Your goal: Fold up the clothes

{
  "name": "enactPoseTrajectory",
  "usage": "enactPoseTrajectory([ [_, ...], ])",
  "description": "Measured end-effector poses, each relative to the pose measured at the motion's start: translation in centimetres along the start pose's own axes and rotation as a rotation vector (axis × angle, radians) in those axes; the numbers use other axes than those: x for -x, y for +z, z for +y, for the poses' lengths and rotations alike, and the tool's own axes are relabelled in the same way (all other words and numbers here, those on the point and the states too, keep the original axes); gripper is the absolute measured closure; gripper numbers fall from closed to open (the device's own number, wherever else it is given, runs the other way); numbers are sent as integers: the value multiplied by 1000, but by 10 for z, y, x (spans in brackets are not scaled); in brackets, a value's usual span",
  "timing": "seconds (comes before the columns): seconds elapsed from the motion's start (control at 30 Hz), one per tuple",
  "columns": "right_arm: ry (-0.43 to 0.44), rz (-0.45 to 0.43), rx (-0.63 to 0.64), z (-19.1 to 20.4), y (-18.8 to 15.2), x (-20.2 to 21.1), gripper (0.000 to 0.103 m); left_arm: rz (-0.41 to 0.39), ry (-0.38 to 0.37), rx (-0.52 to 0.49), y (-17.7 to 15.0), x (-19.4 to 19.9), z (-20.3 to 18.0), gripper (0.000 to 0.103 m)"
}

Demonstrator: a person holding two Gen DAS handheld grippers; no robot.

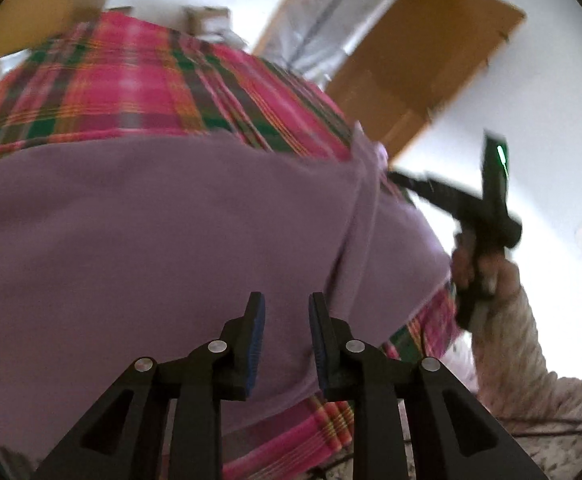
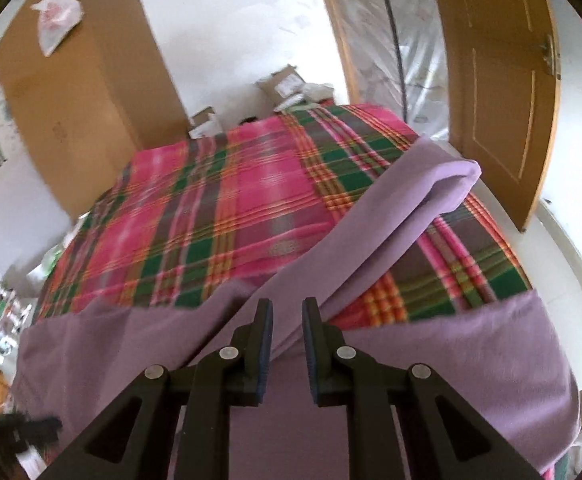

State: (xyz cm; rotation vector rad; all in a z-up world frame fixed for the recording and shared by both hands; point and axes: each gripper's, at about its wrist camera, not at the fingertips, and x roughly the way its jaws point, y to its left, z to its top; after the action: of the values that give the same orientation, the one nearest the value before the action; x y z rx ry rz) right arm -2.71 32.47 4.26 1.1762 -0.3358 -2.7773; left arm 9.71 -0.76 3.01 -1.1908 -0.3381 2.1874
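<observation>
Purple garment [image 2: 391,240] spread across near edge of plaid-covered bed [image 2: 219,216], one sleeve laid toward far right. Left tongs [image 1: 287,344] and right tongs [image 2: 287,344] both apart, empty, above garment.

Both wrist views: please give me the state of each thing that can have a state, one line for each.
Left tool: open, holding nothing, above the purple garment.
Right tool: open, holding nothing.
Purple garment: spread flat on the plaid blanket, one sleeve folded over on itself.
Plaid blanket: spread out flat under the garment.
Wooden door: standing open.
</observation>
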Motion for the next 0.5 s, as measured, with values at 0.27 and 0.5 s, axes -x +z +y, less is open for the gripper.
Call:
enactPoseTrajectory([
  [0.27, -93, 54, -18, -9, 34, -41, 65, 90, -9, -76, 9, -34, -18, 80],
  [0.5, -198, 124, 10, -10, 53, -80, 58, 129, -20, -61, 8, -48, -17, 80],
])
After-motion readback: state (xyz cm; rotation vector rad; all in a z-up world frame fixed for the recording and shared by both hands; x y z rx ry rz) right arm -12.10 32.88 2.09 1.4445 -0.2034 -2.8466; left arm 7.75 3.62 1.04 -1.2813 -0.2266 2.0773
